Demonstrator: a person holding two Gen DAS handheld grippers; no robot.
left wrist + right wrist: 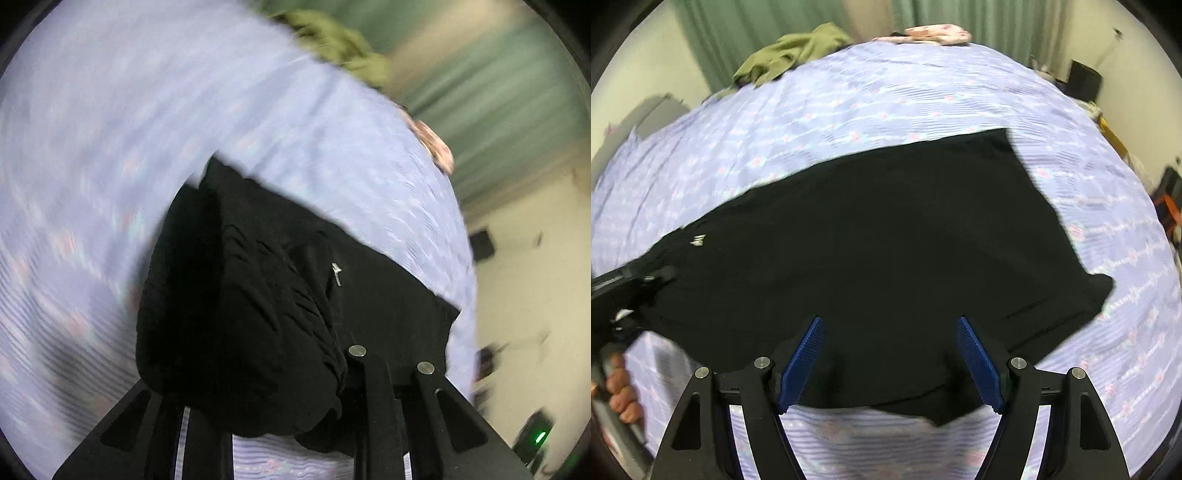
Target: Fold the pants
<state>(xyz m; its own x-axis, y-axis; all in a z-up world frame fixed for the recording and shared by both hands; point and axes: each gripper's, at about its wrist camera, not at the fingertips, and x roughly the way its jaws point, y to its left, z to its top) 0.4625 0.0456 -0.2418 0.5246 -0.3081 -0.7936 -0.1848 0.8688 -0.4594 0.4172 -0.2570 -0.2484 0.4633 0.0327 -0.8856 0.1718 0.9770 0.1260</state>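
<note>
Black pants (pixel 886 236) lie spread across a lilac flowered bedsheet (pixel 886 96). A small white logo (pixel 698 240) sits near their left end. My right gripper (pixel 890 332) is open and empty, its blue pads (pixel 803 363) just above the pants' near edge. My left gripper (pixel 661 275) comes in from the left and is shut on the pants' waist end. In the left wrist view that end (pixel 251 332) hangs bunched over the left gripper (pixel 343 373), whose fingertips are hidden by the cloth.
An olive garment (pixel 790 51) and a pink flowered cloth (pixel 938 34) lie at the bed's far edge. Green curtains (pixel 746 29) hang behind. Dark objects (pixel 1084 83) stand by the wall at right.
</note>
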